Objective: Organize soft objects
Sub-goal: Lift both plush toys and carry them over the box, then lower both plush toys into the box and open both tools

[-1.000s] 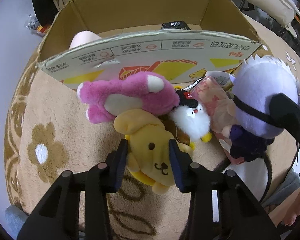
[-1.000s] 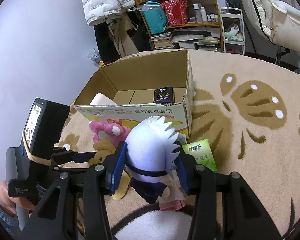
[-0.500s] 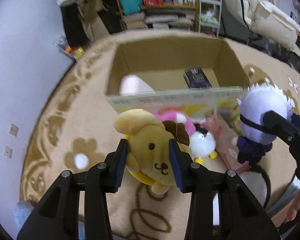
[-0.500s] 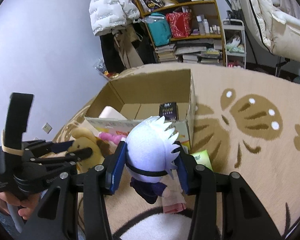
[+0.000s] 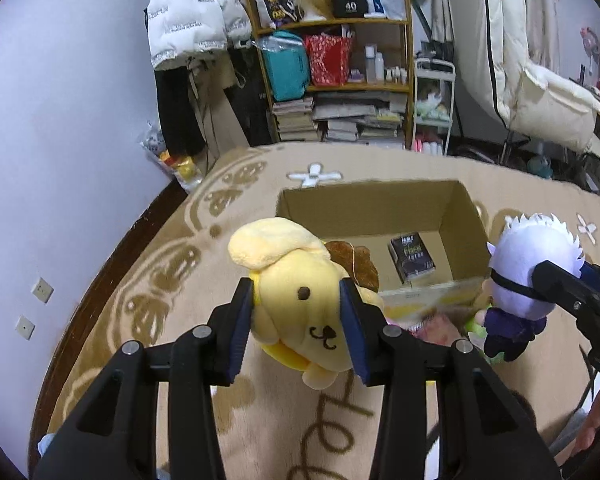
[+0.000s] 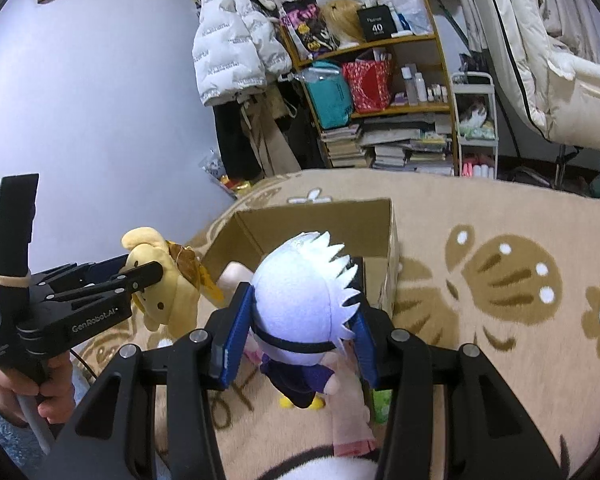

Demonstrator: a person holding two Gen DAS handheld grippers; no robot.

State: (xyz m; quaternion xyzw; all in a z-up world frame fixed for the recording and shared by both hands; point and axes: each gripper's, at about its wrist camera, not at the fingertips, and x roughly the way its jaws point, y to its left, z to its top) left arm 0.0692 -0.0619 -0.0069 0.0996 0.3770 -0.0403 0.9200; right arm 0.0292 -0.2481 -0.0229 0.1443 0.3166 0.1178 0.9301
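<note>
My left gripper is shut on a yellow dog plush, its blue pads pressing both sides of the head, and holds it in the air in front of the open cardboard box. My right gripper is shut on a white-haired doll plush with a black blindfold and dark blue clothes, also lifted near the box. From the right wrist view the left gripper with the yellow plush hangs at the left. The doll shows at the right of the left wrist view.
A dark tissue pack lies inside the box, with something pale pink in its corner. Pink and green packets lie on the beige patterned rug by the box. A cluttered bookshelf, hanging coats and a wall stand behind.
Both grippers have risen with their plushes. The left one lifted the yellow dog off the pile of toys and tilted up, so the box's inside and the room behind came into view.
</note>
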